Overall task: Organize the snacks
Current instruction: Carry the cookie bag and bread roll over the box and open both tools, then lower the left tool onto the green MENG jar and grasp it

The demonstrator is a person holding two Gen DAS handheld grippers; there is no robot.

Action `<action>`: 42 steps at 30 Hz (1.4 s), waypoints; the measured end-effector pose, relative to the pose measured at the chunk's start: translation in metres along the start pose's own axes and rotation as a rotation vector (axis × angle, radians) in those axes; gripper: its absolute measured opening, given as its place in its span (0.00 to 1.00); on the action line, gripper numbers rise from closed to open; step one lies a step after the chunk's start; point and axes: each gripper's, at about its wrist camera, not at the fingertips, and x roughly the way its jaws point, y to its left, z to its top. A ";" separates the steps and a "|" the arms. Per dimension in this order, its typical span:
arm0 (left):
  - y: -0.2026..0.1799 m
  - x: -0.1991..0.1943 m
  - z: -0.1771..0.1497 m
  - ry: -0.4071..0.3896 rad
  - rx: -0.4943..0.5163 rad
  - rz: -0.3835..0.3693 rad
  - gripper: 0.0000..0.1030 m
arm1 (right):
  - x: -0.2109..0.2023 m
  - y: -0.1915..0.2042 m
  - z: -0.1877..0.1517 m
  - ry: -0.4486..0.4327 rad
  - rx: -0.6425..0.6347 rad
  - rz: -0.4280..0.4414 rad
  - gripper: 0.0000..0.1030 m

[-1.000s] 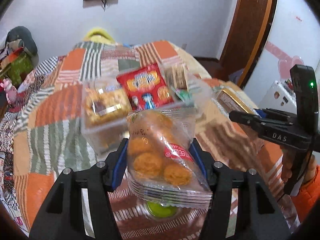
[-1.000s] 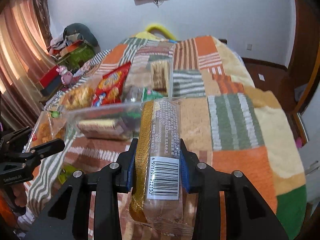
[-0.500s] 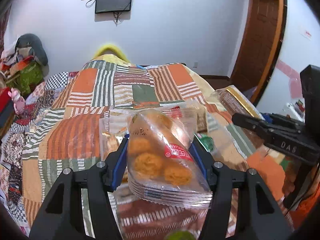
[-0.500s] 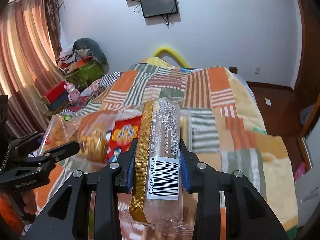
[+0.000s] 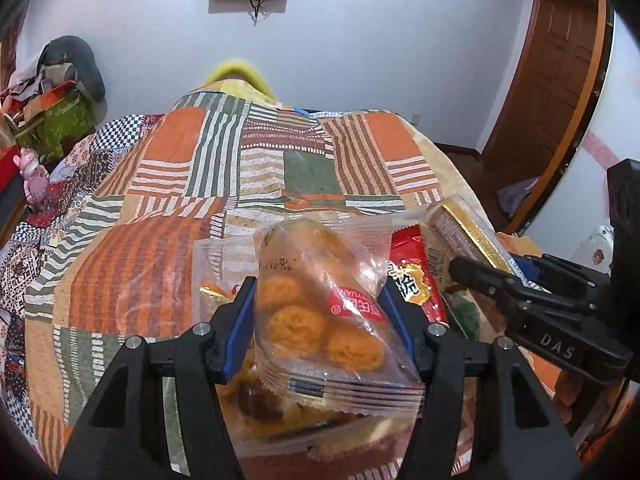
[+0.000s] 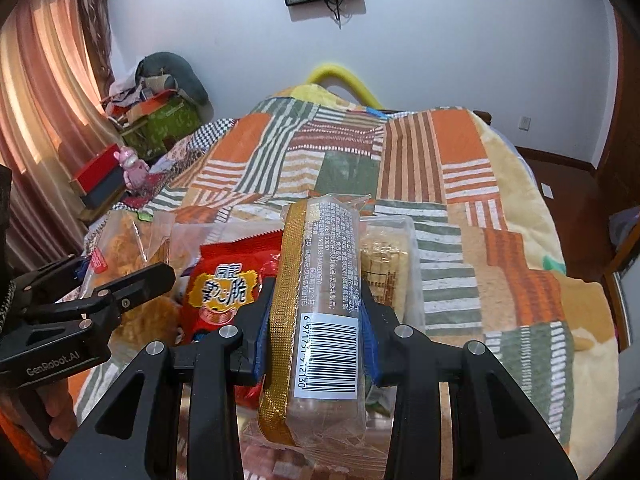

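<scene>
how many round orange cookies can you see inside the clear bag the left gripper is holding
3 clearly show in the clear bag clamped by the left gripper: one upper left, one in the middle, one lower right. More may be hidden in the crumpled upper part.

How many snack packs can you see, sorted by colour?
Clear bag of orange puffs, in the left gripper: 1
Gold-edged biscuit pack, in the right gripper: 1
Red packet: 1
Total: 3

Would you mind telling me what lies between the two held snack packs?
The red snack bag lies between the cookie bag in the left claw and the gold-edged wafer pack in the right claw, seen in the right wrist view.
</scene>
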 end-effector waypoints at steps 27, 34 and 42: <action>-0.005 -0.019 -0.003 -0.026 0.033 0.051 0.73 | -0.019 0.008 -0.008 0.019 -0.049 0.019 0.44; 0.002 -0.050 -0.015 -0.049 0.045 0.076 0.83 | -0.037 0.021 -0.028 0.027 -0.089 0.047 0.54; 0.021 -0.066 -0.050 0.003 0.048 0.099 0.88 | -0.024 0.034 -0.058 0.114 -0.120 0.089 0.62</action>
